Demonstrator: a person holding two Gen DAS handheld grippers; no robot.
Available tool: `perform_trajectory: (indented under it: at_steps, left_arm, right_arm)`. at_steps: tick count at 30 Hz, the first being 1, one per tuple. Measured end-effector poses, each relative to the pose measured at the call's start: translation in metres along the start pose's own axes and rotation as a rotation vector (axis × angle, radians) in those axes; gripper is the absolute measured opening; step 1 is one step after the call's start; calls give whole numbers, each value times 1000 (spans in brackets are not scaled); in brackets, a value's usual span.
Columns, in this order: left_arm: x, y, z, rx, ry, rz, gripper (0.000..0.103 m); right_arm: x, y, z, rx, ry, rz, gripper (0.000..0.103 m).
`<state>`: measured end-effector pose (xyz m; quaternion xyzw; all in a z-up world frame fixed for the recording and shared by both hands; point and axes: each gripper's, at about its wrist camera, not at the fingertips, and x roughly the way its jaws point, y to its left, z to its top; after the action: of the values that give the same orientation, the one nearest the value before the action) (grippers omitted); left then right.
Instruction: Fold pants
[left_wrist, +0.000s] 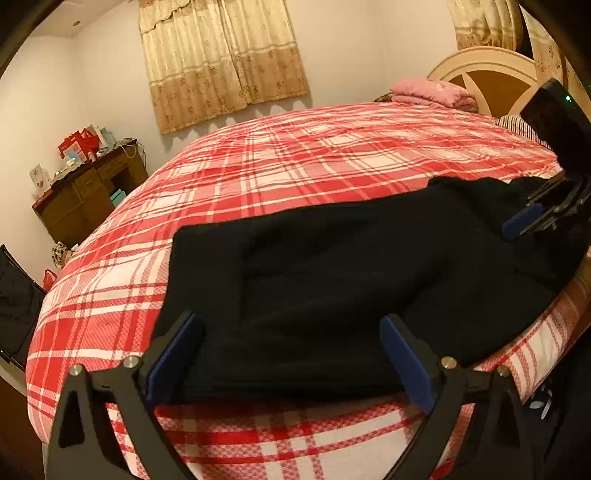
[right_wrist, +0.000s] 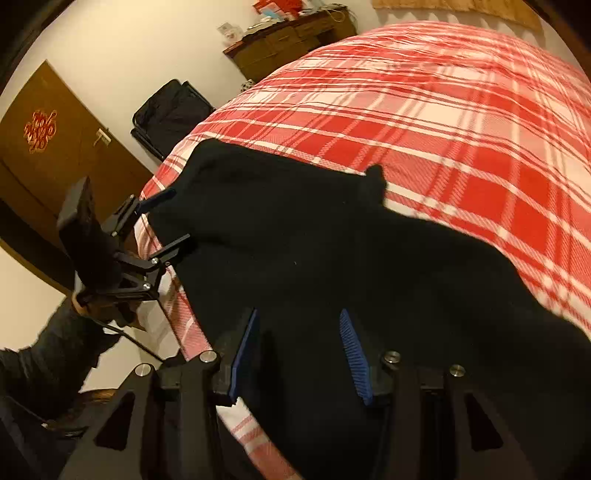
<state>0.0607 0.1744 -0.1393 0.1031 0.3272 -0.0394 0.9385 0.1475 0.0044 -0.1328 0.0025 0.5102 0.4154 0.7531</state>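
Black pants (left_wrist: 332, 277) lie folded along the near edge of a bed with a red-and-white plaid cover (left_wrist: 295, 155). My left gripper (left_wrist: 291, 350) stands wide open over the near edge of the pants, its blue pads clear of the cloth on both sides. In the right wrist view the pants (right_wrist: 332, 258) run from the bed's corner toward me, and my right gripper (right_wrist: 299, 350) is partly open with black cloth lying loose between its pads. Each view shows the other gripper at the far end of the pants: right gripper (left_wrist: 532, 218), left gripper (right_wrist: 166, 223).
A pink folded blanket (left_wrist: 432, 92) lies by the headboard (left_wrist: 491, 74). A cluttered wooden desk (left_wrist: 88, 195) stands past the bed's far left corner. A black bag (right_wrist: 170, 110) and a brown door (right_wrist: 55, 147) are beyond the foot. A dark sleeve (right_wrist: 55, 350) holds the left gripper.
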Motion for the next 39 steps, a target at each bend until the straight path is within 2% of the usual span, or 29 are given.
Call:
perform_trajectory:
  at_steps: [2, 4, 5, 8, 10, 13, 18, 22, 30, 33, 36, 39]
  left_arm:
    - [0, 0, 0, -2, -3, 1, 100]
    - [-1, -1, -2, 2, -7, 4, 100]
    - [0, -1, -1, 2, -7, 4, 100]
    - [-5, -1, 1, -14, -10, 15, 100]
    - [-12, -3, 5, -21, -16, 10, 100]
    - [-24, -12, 17, -13, -55, -2, 100]
    - [-27, -41, 38, 17, -83, -83, 100]
    - [-13, -77, 54, 69, -70, -146, 100]
    - [-1, -122, 71, 139, -64, -220, 100]
    - [6, -129, 74, 139, -42, -229, 100]
    - [10, -133, 77, 142, -34, -223, 100]
    - [14, -134, 79, 135, -25, -216, 100]
  right_arm:
    - [-9, 1, -2, -3, -38, -1, 48]
    - [-9, 2, -7, -2, -21, 6, 51]
    - [-3, 0, -12, -3, 8, -23, 51]
    - [-8, -6, -21, -6, -22, -4, 51]
    - [-20, -9, -25, 16, -35, -7, 51]
    - [-48, -17, -36, 16, -84, -67, 51]
    - [-116, -64, -66, 149, -192, -183, 51]
    - [-184, -106, -99, 281, -288, -321, 51]
    - [-319, -171, -192, 506, -440, -579, 51]
    - [-363, -193, -225, 597, -520, -631, 51]
    - [-392, -216, -247, 658, -546, -687, 51]
    - [-408, -240, -262, 715, -551, -664, 51]
